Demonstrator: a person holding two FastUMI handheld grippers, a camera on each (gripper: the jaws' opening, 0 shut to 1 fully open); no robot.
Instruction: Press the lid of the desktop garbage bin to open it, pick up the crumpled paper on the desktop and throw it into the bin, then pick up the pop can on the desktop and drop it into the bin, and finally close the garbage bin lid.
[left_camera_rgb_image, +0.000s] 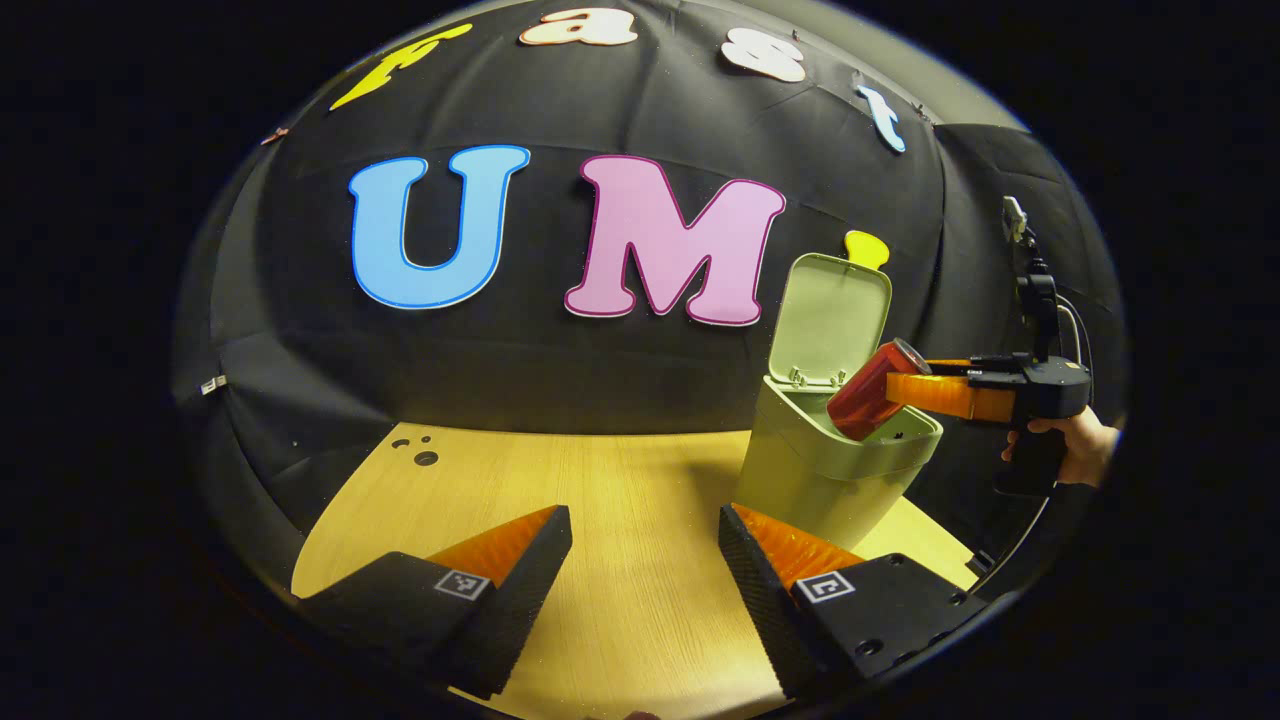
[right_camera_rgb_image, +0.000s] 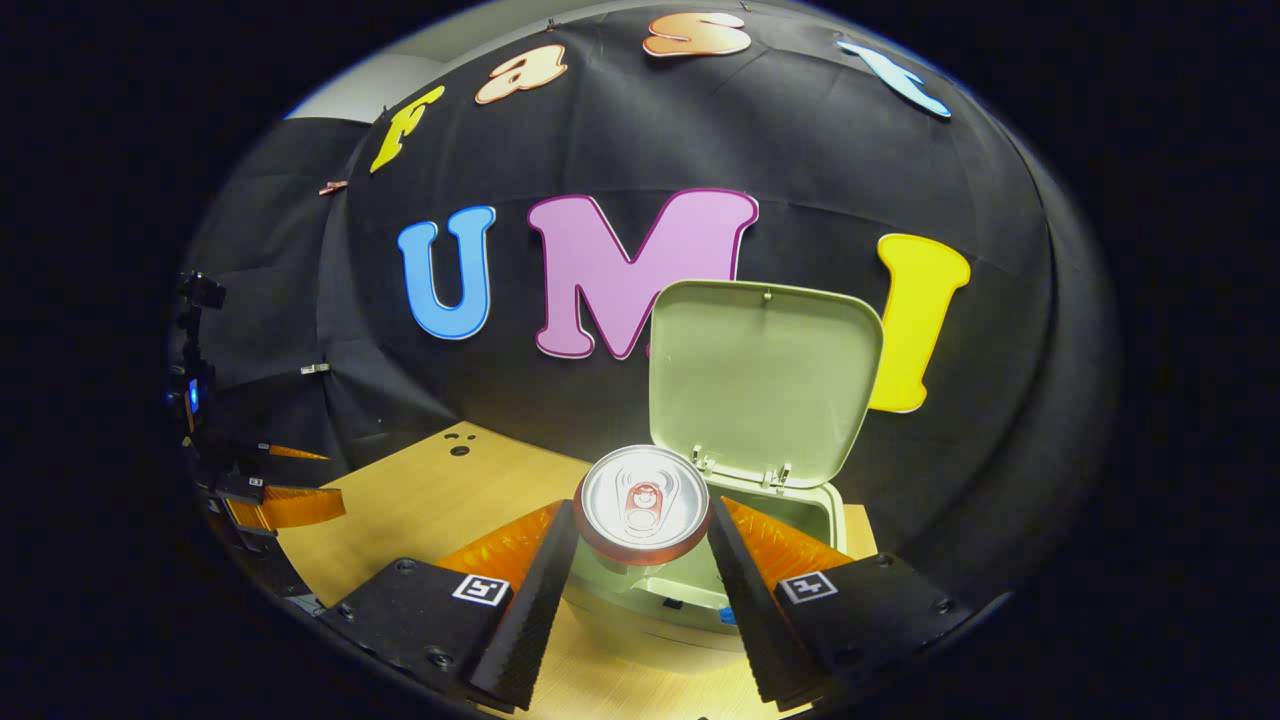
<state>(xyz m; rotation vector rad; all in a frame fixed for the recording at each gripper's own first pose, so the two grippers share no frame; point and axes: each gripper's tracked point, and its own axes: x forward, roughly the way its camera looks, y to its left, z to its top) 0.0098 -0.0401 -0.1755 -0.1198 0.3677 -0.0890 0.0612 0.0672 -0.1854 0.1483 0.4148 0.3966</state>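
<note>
The bin (left_camera_rgb_image: 820, 470) stands on the wooden worktop (left_camera_rgb_image: 620, 560) near its far right corner, close to the black cloth wall (left_camera_rgb_image: 300, 330). Its lid (left_camera_rgb_image: 830, 320) is up, tilted back on the hinge, with the inside of the lid facing forward.

In the left gripper view, the right gripper (left_camera_rgb_image: 905, 393) reaches in from the right, held by a hand (left_camera_rgb_image: 1075, 445), and grips the can (left_camera_rgb_image: 875, 390) between its two fingers. The can is tilted, its lower end at the bin's open mouth, just over the rim, its upper end pointing up and to the right.

In the right gripper view, the can's silver top with the pull tab faces the camera, and both fingers press on its sides. The open bin sits right behind and below it, the lid standing upright behind.

The left gripper (left_camera_rgb_image: 645, 545) hovers above the middle of the worktop, its fingers spread wide with nothing between them. In the right gripper view it shows at the worktop's left edge, well apart from the bin.

Three small dark holes (left_camera_rgb_image: 420, 450) mark the worktop near its far left corner.
</note>
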